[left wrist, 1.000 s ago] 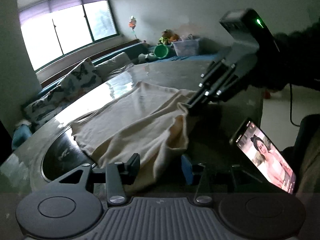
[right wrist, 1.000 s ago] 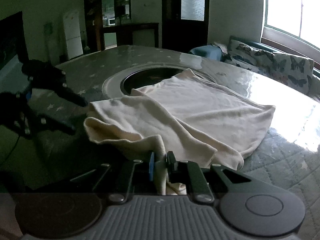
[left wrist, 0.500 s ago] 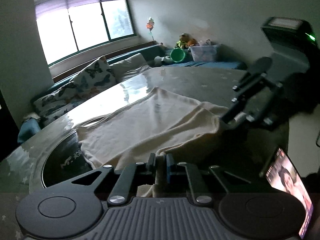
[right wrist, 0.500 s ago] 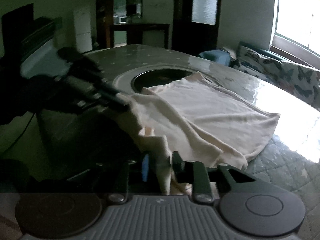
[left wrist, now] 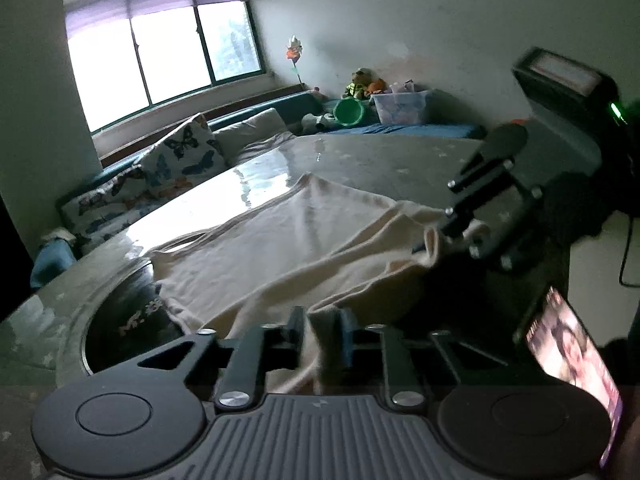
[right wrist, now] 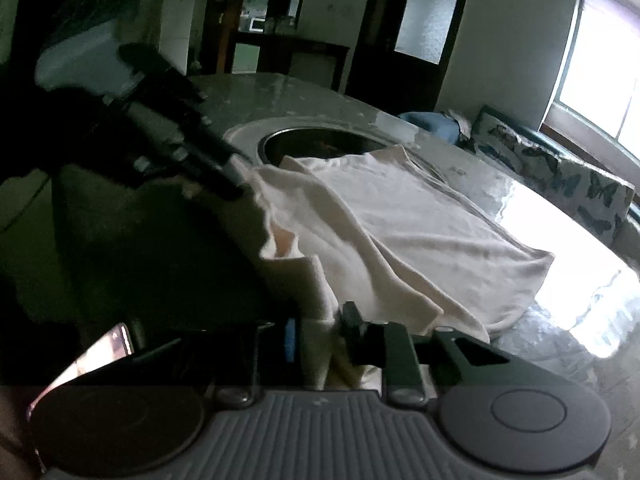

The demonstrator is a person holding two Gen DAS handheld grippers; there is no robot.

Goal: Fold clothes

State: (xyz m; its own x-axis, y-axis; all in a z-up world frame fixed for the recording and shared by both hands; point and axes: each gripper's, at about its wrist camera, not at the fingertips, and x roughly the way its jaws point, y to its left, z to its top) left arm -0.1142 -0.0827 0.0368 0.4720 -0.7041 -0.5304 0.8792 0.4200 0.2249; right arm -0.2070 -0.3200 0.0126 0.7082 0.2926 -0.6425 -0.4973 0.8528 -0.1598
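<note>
Shirt: we see a cream shirt [left wrist: 280, 240] spread on the grey table [left wrist: 380, 160], its near edge lifted off the surface by both grippers.
Left gripper: our left gripper [left wrist: 322, 332] sits at 6 o'clock in its own view with a fold of the shirt between its jaws; the jaws are opening, though the cloth still fills the gap and hangs from it.
Right gripper: our right gripper [right wrist: 318, 336] holds the other near corner; its jaws are closing on a bunched strip of cloth.
Left view only: we see the window [left wrist: 160, 48] at 11 o'clock, a butterfly cushion [left wrist: 184, 156], a green bucket [left wrist: 350, 112] and a clear storage box [left wrist: 402, 106] at 1 o'clock.
Right view only: we see dark doors [right wrist: 404, 32] at 12 o'clock and the far hem of the shirt lying flat at 3 o'clock.
Both views: the dark round inset [right wrist: 320, 144] in the table lies partly under the shirt; a lit phone [left wrist: 572, 368] stands near the table edge.
</note>
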